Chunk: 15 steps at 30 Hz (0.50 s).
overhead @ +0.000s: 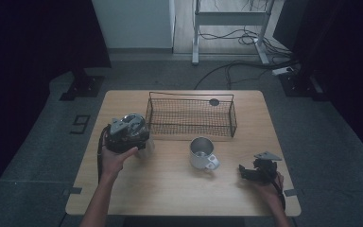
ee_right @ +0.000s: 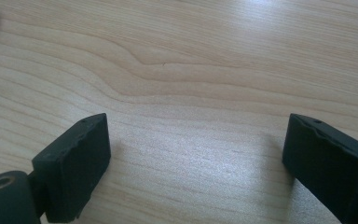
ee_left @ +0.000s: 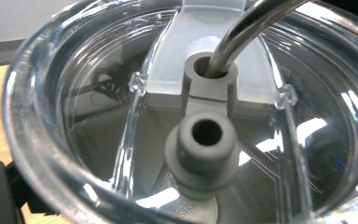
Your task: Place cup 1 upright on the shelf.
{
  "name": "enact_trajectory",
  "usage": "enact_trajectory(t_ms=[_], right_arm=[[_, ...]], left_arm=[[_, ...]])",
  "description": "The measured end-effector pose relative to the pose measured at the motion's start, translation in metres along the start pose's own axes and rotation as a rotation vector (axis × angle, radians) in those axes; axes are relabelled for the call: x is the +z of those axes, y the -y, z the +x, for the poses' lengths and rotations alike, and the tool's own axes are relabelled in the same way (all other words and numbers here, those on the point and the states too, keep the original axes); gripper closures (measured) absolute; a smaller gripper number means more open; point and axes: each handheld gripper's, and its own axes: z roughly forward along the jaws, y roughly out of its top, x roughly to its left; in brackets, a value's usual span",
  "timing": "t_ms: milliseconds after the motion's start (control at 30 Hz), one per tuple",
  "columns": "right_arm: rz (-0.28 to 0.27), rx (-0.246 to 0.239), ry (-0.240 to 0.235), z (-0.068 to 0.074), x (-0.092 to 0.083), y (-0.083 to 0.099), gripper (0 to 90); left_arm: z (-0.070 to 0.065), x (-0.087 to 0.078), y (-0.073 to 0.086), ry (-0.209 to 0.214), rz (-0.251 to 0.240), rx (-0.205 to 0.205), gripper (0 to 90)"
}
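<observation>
While our left gripper hangs over the left half of the table, we see a clear cup under it, standing just left of the wire basket. From the left gripper view we look straight down into the cup: clear ribbed walls, a grey hub at the bottom and a metal straw in a second grey socket. Whether these jaws are pressing on the cup we cannot tell, since the pads are hidden. Our right gripper rests low at the table's right edge, well apart from the cup, with a metal mug standing between them. In the right gripper view its jaws stand open over bare wood, with nothing between them.
</observation>
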Motion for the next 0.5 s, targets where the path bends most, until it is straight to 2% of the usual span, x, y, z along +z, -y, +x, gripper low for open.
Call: enact_trajectory(t_ms=[500], right_arm=[[0.000,0.001,0.002,0.0000,-0.0001,0.0000,7.7]], left_arm=[[-0.0003,-0.0016,-0.0083,0.001,0.000,0.000,4.0]])
